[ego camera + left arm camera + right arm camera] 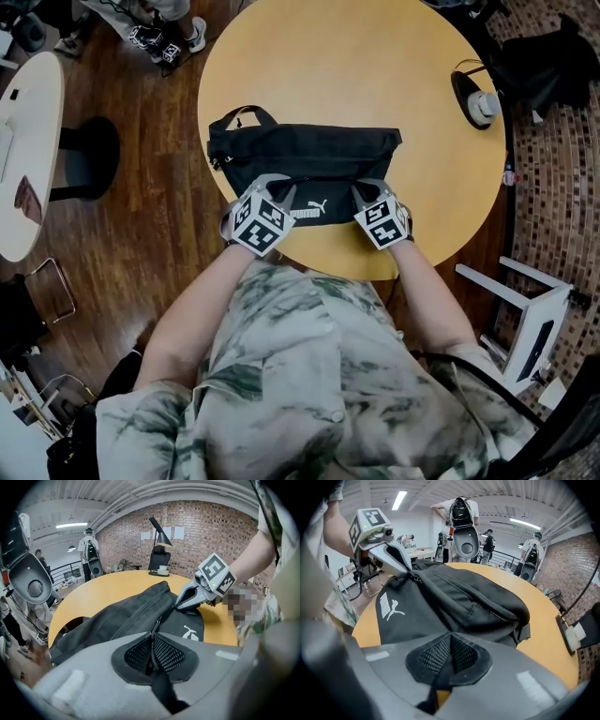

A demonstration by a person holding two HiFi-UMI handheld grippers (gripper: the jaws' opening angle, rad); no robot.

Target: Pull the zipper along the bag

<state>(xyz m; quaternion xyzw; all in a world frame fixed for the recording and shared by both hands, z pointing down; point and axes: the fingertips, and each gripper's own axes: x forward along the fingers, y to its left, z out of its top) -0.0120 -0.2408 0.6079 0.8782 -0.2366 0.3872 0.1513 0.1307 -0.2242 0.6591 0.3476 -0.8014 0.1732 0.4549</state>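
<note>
Head view: left gripper (278, 187) sits at the near left of the bag (309, 155), jaws clamped on the thin zipper pull (156, 626). The bag lies flat on the table (356, 66); judged soft and light, likely to bunch or slide if unanchored. Right gripper (366, 192) sits at the bag's near right, jaws pinched on its fabric, a sound hold for tension along the zip.

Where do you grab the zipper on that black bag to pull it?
Pinch the thin black pull tab, coming from the near edge of the bag, the person's side. It is a narrow strip sticking out toward that edge, so flat jaws fit it. The left gripper seems shut on it; the right gripper seems to pinch the bag nearby.
</note>
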